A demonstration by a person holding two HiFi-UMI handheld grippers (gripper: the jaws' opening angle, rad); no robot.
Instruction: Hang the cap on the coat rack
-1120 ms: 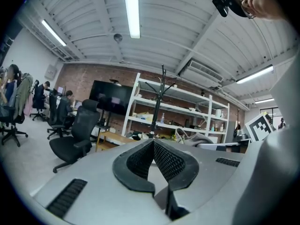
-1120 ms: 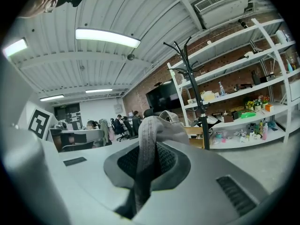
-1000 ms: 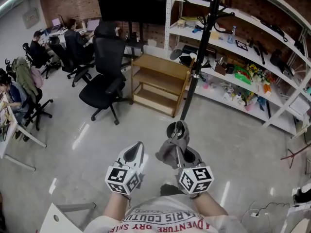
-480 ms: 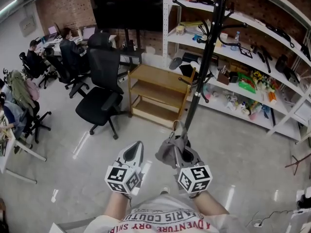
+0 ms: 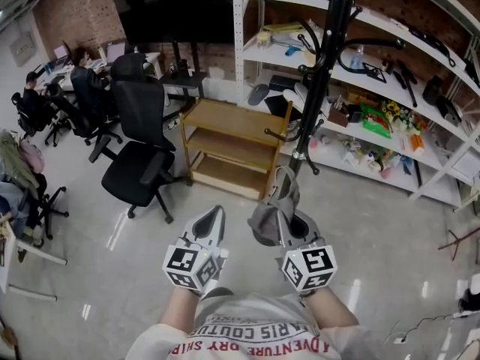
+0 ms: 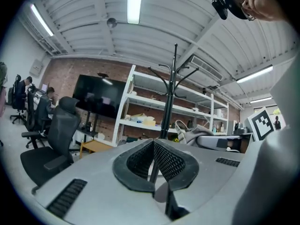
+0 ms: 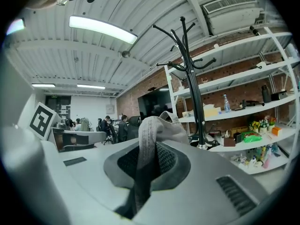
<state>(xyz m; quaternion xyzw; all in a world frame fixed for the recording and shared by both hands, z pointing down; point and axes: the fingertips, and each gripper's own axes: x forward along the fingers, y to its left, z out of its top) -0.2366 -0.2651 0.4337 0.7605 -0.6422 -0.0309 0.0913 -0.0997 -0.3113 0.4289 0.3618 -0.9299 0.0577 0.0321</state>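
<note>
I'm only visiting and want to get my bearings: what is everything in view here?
cap: one, grey, pinched in the right gripper
coat rack: one, black, standing ahead, in front of the shelving
shelving: one long unit, white, cluttered, against the brick wall
wooden trolley: one, light wood, left of the rack
office chairs: several, black, to the left
screen: one, black, at the back
seated person: at least one, far left
left gripper: one, grey, shut, empty
right gripper: one, grey, shut on the cap
</note>
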